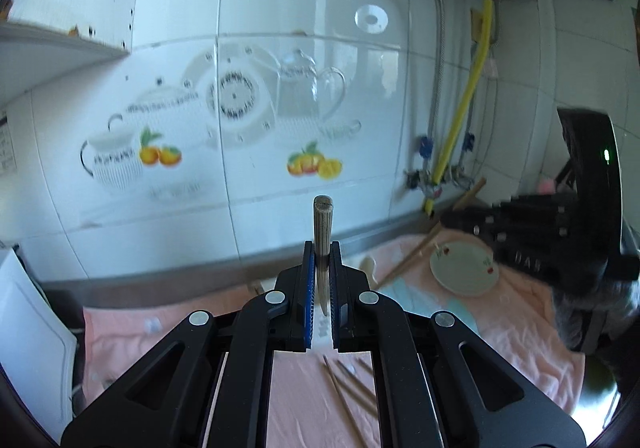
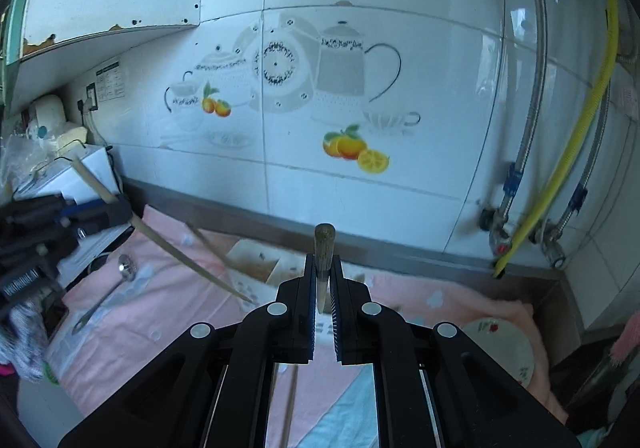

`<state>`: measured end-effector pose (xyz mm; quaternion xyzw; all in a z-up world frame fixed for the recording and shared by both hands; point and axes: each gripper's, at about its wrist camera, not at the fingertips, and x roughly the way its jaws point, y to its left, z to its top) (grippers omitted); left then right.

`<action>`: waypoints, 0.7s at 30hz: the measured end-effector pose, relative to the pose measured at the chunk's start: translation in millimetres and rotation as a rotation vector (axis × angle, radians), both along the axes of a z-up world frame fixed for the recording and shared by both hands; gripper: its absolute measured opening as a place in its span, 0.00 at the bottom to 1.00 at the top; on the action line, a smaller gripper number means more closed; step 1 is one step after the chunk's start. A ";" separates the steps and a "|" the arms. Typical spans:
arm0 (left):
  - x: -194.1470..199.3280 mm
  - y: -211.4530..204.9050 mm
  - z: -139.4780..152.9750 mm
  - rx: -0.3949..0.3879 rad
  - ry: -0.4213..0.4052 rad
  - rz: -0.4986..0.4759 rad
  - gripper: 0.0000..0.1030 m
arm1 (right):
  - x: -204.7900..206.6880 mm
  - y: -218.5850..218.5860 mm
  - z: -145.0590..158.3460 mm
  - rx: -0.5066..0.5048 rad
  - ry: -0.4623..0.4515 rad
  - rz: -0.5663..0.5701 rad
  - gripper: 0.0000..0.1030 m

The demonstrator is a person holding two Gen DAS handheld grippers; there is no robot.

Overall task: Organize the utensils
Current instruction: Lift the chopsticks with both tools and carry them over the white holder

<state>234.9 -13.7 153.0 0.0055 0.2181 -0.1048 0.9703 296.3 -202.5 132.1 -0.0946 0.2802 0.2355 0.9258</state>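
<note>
My left gripper (image 1: 322, 248) is shut on a wooden chopstick (image 1: 322, 224) that stands upright between the jaws. My right gripper (image 2: 323, 262) is shut on another wooden chopstick (image 2: 323, 248), also upright. Each gripper is held above a pink cloth (image 1: 304, 388) on the counter. Several thin chopsticks (image 1: 348, 388) lie on the cloth under my left gripper. In the right wrist view my left gripper (image 2: 120, 210) shows at the left with its long chopstick (image 2: 180, 254) slanting down. A metal ladle (image 2: 106, 294) lies on the cloth (image 2: 168, 312).
A small white plate (image 1: 464, 268) with red marks lies on the cloth at the right; it also shows in the right wrist view (image 2: 504, 348). A white box (image 2: 260, 262) stands by the tiled wall. Yellow hose (image 2: 560, 168) and valves fill the right corner.
</note>
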 end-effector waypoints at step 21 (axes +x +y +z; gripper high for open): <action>88.2 25.5 -53.1 -0.004 0.166 0.099 0.05 | 58.6 12.9 -59.6 -0.067 0.130 -0.063 0.06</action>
